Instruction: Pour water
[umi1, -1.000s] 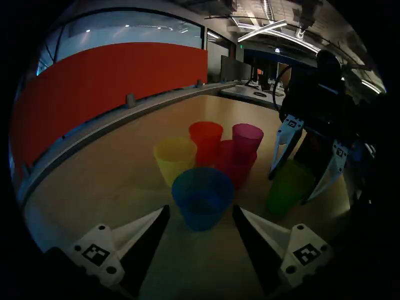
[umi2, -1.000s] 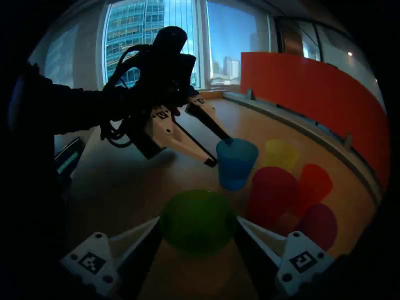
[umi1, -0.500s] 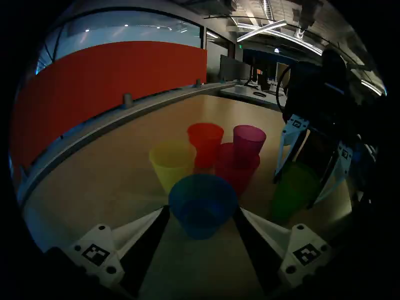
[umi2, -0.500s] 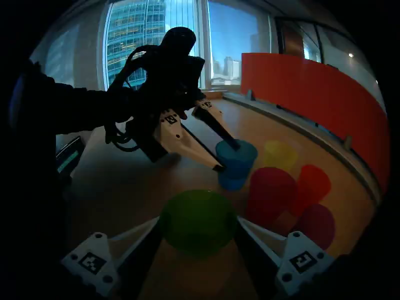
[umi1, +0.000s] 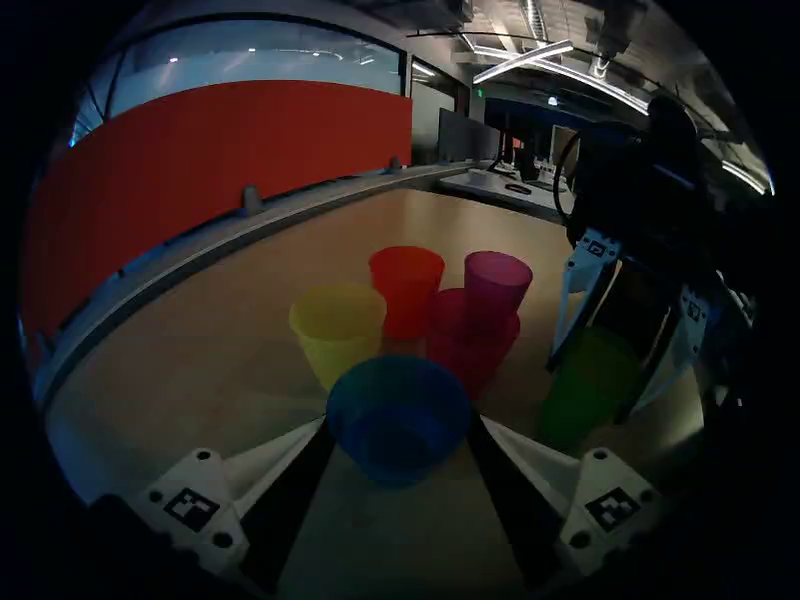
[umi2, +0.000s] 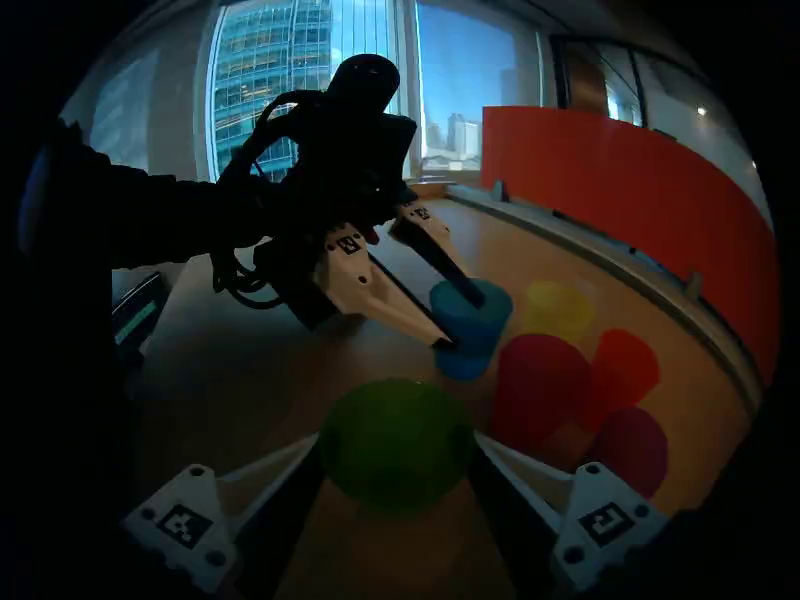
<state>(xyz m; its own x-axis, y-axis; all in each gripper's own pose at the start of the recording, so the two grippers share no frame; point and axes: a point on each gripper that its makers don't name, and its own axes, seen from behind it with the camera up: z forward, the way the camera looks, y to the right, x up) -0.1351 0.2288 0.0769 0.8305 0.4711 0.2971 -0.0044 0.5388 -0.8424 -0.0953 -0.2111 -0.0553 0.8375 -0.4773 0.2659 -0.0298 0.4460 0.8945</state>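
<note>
— Left gripper (umi1: 400, 427)?
— Part open, fingers flanking blue cup (umi1: 398, 440) at lower centre; firm grip impossible to tell.
— Right gripper (umi2: 398, 442)?
— Pressed against both sides of green cup (umi2: 397, 450), lower centre.
— Elsewhere?
— Yellow cup (umi1: 337, 325) and red cup (umi1: 406, 285) mid-frame on table (umi1: 230, 350).

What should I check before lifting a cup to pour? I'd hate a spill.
1. The blue cup sits between the left gripper's fingers: ok.
2. Left grip firm: cannot tell; the rim hides the contact.
3. The green cup sits between the right gripper's fingers: ok; firmness cannot tell.
4. Both cups upright: ok.
5. Water in either cup: cannot tell; too dark.
6. Room around the blue cup: not ok; yellow cup and dark red cup stand close behind.
</note>
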